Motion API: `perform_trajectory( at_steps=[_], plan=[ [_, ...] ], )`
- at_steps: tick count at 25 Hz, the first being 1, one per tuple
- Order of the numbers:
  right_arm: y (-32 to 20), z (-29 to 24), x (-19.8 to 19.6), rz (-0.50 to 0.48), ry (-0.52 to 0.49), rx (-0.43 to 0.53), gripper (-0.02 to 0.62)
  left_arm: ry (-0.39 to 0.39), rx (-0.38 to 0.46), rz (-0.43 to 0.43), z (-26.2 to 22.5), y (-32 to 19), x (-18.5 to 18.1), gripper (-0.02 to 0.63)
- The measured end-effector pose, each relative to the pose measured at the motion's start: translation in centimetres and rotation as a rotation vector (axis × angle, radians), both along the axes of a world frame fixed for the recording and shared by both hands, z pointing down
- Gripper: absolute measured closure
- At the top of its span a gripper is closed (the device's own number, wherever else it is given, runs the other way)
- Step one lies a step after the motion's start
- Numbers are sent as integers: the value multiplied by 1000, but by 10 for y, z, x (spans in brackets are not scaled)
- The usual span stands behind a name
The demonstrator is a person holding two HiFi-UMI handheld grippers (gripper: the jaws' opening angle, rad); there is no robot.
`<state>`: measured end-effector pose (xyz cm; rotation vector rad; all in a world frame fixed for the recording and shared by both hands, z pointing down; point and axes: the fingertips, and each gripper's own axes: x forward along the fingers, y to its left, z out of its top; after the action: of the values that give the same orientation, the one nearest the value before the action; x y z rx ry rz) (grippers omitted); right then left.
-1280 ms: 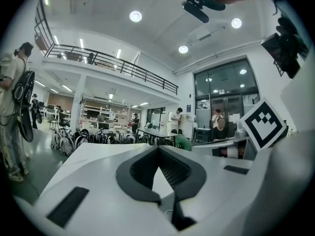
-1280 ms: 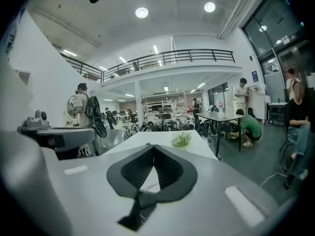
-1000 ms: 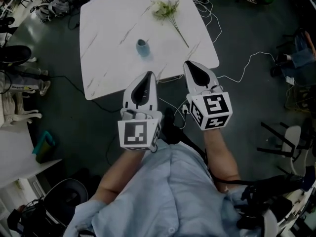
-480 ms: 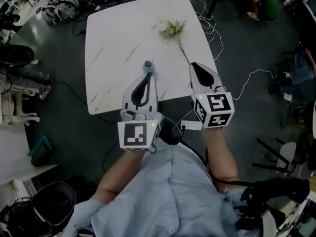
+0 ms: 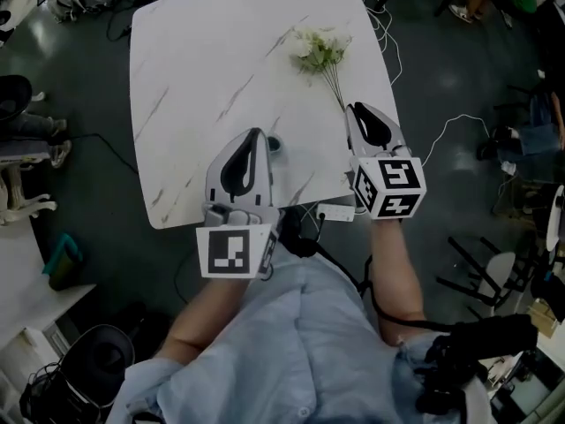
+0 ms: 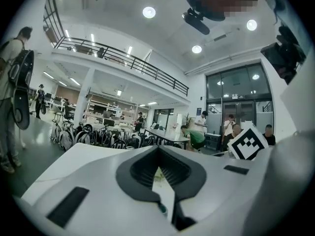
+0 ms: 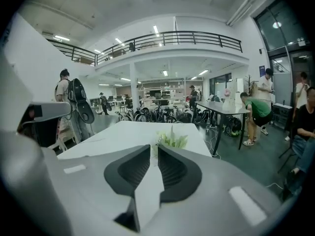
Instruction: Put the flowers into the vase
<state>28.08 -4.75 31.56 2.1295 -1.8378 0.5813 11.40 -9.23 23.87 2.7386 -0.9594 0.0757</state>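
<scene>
White marble-look table [image 5: 203, 69] on dark floor [image 5: 88, 263], trailing cables [image 5: 441, 131]

White marbled tabletop [image 5: 194, 69] on dark floor [image 5: 97, 184]; white cables [image 5: 386, 34] trail right; power strip [image 5: 334, 212] by near edge; teal object [image 5: 60, 261] left

The counter [image 5: 194, 69] is white marble streaked with thin grey veins. The flowers [image 5: 322, 49] are creamy white and pale green, on thin, darker green stems. The vase [image 5: 274, 144], mostly hidden, looks pale blue-grey. The floor [image 5: 441, 87] is dark grey-green, with white cables [image 5: 386, 26] across it. The person's shirt [image 5: 291, 343] is plain light blue.
</scene>
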Motion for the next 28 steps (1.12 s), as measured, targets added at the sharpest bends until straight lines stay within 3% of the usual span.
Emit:
perform_trajectory(
  at_steps=[6, 19, 28],
  plan=[
    [-37, 46, 22, 6, -34, -81, 520, -35, -65, -9, 33, -38, 11, 601],
    [-80, 137, 51, -22, -11, -292, 458, -66, -143, -93, 72, -98, 10, 601],
    [-90, 159, 60, -33, 61, -372, 476, -94, -176, -123, 89, -106, 4, 601]
  ],
)
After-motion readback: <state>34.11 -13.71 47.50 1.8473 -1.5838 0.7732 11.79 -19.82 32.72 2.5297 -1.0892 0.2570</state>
